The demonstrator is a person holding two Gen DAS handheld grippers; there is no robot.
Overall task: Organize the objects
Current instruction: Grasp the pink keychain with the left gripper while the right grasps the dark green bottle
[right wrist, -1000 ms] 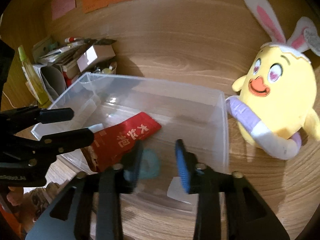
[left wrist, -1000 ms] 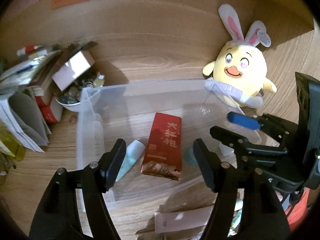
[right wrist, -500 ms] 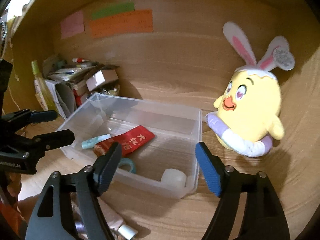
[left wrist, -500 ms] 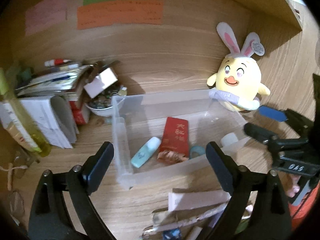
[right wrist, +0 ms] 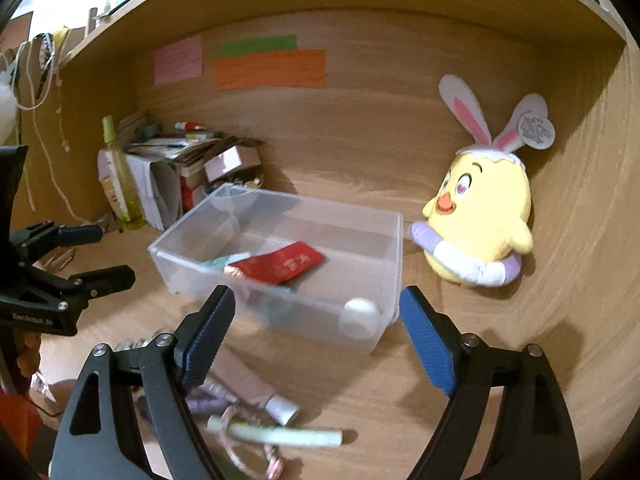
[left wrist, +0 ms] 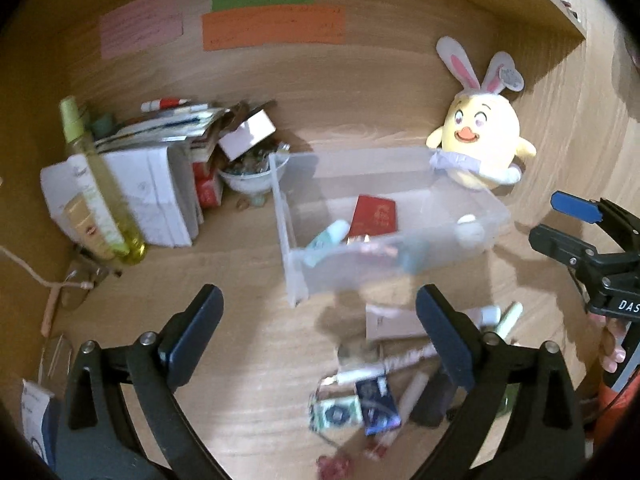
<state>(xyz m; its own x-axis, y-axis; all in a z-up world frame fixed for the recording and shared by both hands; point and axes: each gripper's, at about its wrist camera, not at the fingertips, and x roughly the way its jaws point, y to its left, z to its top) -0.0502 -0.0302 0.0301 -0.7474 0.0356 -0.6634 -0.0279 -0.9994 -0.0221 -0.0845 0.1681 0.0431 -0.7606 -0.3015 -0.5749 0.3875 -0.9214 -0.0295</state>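
Both the left gripper (left wrist: 320,320) and the right gripper (right wrist: 316,320) had just opened their fingers wide with nothing between them, the clear box (right wrist: 394,240) already held some things, and next they probably needed a blurry item from the counter (right wrist: 420,392) pile.

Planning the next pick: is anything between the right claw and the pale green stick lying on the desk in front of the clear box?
Nothing visible. The right claw is open and empty, and the green stick lies uncovered just below it, a pink cord tangled beside it. The clear box sits farther back.
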